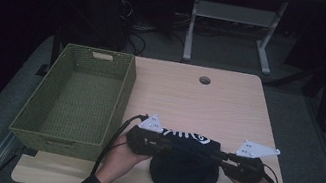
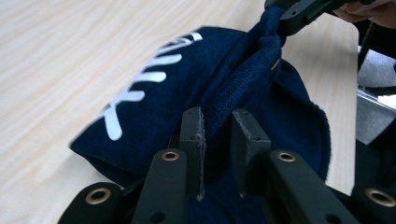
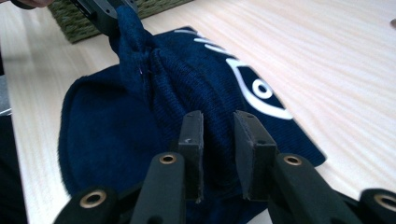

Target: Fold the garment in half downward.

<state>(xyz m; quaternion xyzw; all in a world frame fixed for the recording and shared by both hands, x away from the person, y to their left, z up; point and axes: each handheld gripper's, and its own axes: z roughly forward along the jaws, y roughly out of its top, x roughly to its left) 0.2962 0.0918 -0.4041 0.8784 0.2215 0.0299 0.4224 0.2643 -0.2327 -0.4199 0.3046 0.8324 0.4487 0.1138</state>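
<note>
- High view: the left tongs [image 1: 165, 144] and the right tongs [image 1: 218, 157] point toward each other from either side of a dark navy knitted hat [image 1: 184, 169], each held in one of the person's hands, which enter from the bottom edge.
- Left gripper view: a raised ridge of the hat [image 2: 224, 107] runs between the two black jaws of the left tongs [image 2: 218, 140]; the jaws stand a little apart and it is hard to tell whether the pads press on the fabric.
- Same view, top right: the far tongs pinch the other end of that ridge, bunching the knit.
- Right gripper view: the right tongs [image 3: 219, 140] likewise straddle a fold of the hat [image 3: 187, 84], jaws slightly parted, and whether the pads press cannot be told; the other tongs grip the bunched cloth at top left.
- The hat has white lettering or a white pattern on its upper face and lies on the near middle of the counter [image 1: 230, 103], close to the front edge.
- The counter is light wood with a small round hole [image 1: 204, 80] near its far edge.
- A green woven basket [image 1: 121, 99] stands on the counter's left side, just beside the left hand.
</note>
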